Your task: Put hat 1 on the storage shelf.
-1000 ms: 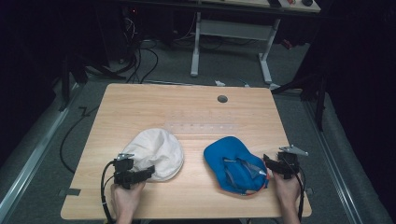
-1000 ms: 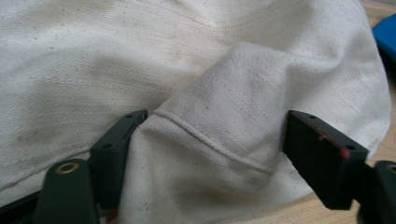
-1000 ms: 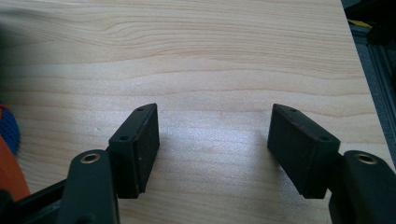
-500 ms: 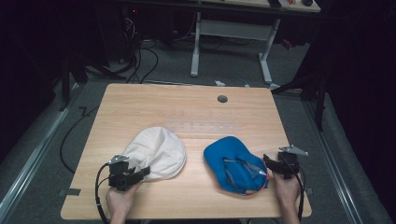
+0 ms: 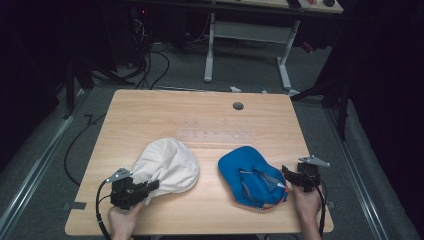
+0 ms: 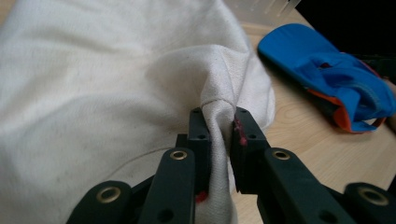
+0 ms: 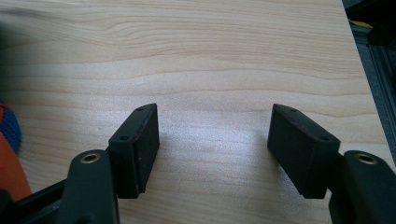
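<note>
Partly hidden behind the left gripper (image 6: 217,135), a fold of the white cap (image 5: 167,165) is pinched — its jaws have just been closing on the soft, coarse-woven cloth. This rounded cap lies at the table (image 5: 200,120)'s near left, its length running diagonally from the gripper toward the centre. Well apart, the right gripper (image 7: 215,144) gapes over bare wood beside the blue cap (image 5: 252,177).
</note>
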The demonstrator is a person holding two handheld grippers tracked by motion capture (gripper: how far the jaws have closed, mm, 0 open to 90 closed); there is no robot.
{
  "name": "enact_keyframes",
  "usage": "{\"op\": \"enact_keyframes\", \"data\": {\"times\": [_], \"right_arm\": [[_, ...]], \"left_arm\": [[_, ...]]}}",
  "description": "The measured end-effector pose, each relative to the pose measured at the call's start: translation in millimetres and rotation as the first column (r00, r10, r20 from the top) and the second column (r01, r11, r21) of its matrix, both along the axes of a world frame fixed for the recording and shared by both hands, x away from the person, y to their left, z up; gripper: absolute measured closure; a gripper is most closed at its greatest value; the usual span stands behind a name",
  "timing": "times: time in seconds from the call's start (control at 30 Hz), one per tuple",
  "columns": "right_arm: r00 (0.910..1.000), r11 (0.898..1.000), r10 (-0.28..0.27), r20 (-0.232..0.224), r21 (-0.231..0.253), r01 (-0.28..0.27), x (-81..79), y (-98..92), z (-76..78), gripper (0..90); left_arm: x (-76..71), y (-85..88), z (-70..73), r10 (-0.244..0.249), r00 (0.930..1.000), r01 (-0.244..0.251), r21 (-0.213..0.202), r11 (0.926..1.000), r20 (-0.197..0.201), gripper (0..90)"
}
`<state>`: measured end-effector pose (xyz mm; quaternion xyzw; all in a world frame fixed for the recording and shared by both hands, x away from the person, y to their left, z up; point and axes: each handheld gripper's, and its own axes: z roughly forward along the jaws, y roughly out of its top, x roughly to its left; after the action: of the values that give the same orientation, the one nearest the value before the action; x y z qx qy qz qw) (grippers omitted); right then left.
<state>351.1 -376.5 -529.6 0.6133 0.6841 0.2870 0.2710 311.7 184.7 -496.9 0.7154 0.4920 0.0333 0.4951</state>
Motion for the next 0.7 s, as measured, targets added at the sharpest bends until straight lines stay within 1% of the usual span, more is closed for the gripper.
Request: {"op": "enact_keyframes", "data": {"times": [0.1,0.17,0.23,0.37,0.43,0.47,0.53,0.7], "right_arm": [[1.0000,1.000,0.000,-0.001,0.001,0.000,0.0,0.1,0.1,34.2],[1.0000,1.000,0.000,-0.001,0.002,0.000,0.0,0.2,0.1,34.2],[1.0000,1.000,0.000,-0.001,0.002,0.000,0.0,0.2,0.1,34.2],[1.0000,1.000,-0.001,-0.001,0.003,0.001,0.0,0.3,0.1,34.2],[1.0000,1.000,0.001,0.000,0.000,-0.001,0.0,0.0,0.0,34.2],[1.0000,1.000,0.001,0.000,0.001,-0.001,0.0,0.1,0.0,34.2],[1.0000,1.000,0.000,-0.001,0.001,0.000,0.0,0.1,0.1,34.2],[1.0000,1.000,0.001,0.000,0.001,-0.001,0.0,0.1,0.0,34.1]], "left_arm": [[-2.7,1.1,11.1,-0.014,0.9996,0.014,0.001,0.9999,0.025,81.5],[-2.9,1.8,15.0,-0.023,0.9991,0.023,0.003,0.9997,0.035,82.1],[-2.5,2.4,18.0,-0.021,0.9988,0.021,-0.003,0.9998,0.045,82.2],[-1.5,4.8,22.9,-0.027,0.9983,0.028,-0.014,0.9995,0.052,82.6],[-2.0,5.0,26.8,-0.038,0.9974,0.038,-0.004,0.9993,0.062,82.7],[-2.0,5.1,29.1,-0.044,0.9964,0.044,0.010,0.9990,0.072,82.8],[-2.0,5.1,33.7,-0.052,0.9952,0.050,0.018,0.9986,0.083,82.9],[1.8,7.8,43.6,-0.065,0.9935,0.062,0.036,0.9974,0.094,83.1]]}}
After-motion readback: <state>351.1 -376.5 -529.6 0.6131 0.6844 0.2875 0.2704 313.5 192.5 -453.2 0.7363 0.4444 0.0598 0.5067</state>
